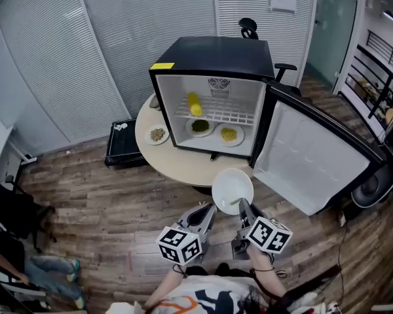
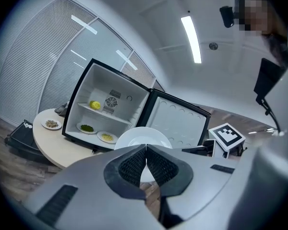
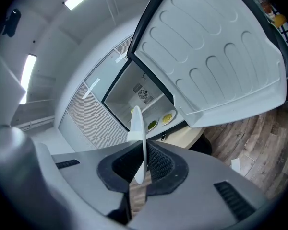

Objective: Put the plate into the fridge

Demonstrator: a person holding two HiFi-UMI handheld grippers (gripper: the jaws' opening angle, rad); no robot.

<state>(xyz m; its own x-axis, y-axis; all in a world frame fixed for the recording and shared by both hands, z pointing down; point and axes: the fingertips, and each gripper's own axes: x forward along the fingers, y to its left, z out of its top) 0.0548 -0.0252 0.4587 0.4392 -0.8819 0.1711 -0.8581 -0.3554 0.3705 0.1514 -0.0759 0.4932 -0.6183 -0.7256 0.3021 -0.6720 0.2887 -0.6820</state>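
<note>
While our right claw pinches the near rim of the white plate and our left claw is closed on nothing, the plate hangs by the round worktop's near edge, before the open fridge. We judge it stiff, light, slippery and breakable; a firm rim pinch suits.

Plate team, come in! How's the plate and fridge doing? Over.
Right gripper shut on white plate, not yet at fridge. Left gripper shut, empty. Fridge door open; green dish and yellow dish already on its floor.
</note>
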